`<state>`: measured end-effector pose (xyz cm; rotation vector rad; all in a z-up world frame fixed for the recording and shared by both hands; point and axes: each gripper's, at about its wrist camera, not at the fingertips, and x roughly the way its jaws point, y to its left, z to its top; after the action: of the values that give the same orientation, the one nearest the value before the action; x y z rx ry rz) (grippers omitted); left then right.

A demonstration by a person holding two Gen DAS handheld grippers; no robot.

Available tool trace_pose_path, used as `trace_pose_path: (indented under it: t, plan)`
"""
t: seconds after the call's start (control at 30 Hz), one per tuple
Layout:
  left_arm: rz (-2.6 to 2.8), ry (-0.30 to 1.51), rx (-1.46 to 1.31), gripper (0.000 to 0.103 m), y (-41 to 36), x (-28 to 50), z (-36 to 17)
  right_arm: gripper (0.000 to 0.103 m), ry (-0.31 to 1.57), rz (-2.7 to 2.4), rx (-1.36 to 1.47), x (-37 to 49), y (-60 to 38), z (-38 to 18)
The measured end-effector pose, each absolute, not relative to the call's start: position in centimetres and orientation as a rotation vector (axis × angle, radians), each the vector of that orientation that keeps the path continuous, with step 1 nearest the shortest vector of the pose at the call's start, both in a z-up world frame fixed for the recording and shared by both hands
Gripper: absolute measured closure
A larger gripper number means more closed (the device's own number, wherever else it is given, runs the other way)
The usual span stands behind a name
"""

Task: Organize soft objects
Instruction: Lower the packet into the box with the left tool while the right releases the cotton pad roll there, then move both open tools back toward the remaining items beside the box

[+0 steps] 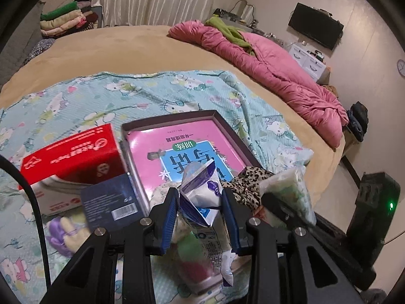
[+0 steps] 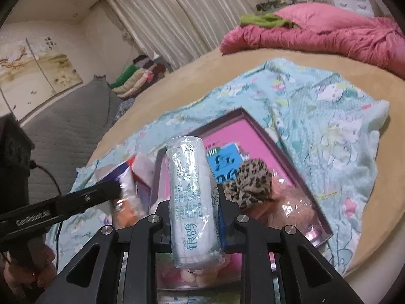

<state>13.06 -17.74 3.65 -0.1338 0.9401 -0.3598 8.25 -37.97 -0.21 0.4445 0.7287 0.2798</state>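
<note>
My left gripper (image 1: 200,202) is shut on a blue-and-white soft packet (image 1: 202,195), which stands crumpled between the blue pads. It hangs over the near end of a shallow purple-rimmed box tray (image 1: 167,117) holding a pink book. My right gripper (image 2: 193,202) is shut on a white tissue pack in clear wrap (image 2: 192,190), held upright above the same tray (image 2: 286,169). A leopard-print fabric piece (image 2: 249,185) lies in the tray, just right of the tissue pack. In the right wrist view, the left gripper (image 2: 114,191) comes in from the left with its packet (image 2: 126,185).
A red carton (image 1: 71,152), a dark blue card box (image 1: 108,202) and a purple plush toy (image 1: 65,233) lie left of the tray on the cartoon-print blanket (image 1: 126,96). A pink quilt (image 1: 278,71) is bunched at the far right. Folded clothes (image 1: 65,20) are stacked beyond the bed.
</note>
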Motion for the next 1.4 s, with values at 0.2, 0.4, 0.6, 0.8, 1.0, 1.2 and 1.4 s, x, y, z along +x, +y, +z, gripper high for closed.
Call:
trace_pose_path:
  t: [0.2, 0.4, 0.6, 0.8, 1.0, 1.2, 1.4]
  plan:
    - [-0.344, 0.961, -0.115, 0.067, -18.5, 14.5, 2.2, 0.078, 0.754, 0.288, 0.444, 9.5, -37.9, -1.4]
    - [-0.337, 0.982, -0.125, 0.067, -18.4, 15.4, 0.9, 0.077, 0.754, 0.278, 0.444, 11.1, -38.0, -2.6]
    - [-0.33, 0.985, -0.128, 0.067, -18.3, 15.8, 0.3, 0.071, 0.761, 0.224, 0.372, 12.1, -37.7, -3.7]
    - [-0.313, 0.993, -0.143, 0.067, -17.8, 16.1, -0.1, 0.057, 0.72, 0.201, 0.326, 11.7, -37.6, -3.1]
    - [-0.293, 1.006, -0.15, 0.066, -17.3, 16.1, -0.4, 0.042, 0.67, 0.146, 0.275, 11.1, -37.9, -2.0]
    - [-0.281, 1.019, -0.162, 0.062, -16.8, 16.2, -0.6, 0.031, 0.621, 0.12, 0.277, 10.4, -38.6, -1.2]
    - [-0.279, 1.008, -0.166, 0.053, -16.4, 15.7, -0.2, 0.029, 0.586, 0.119, 0.296, 9.6, -38.8, -0.4]
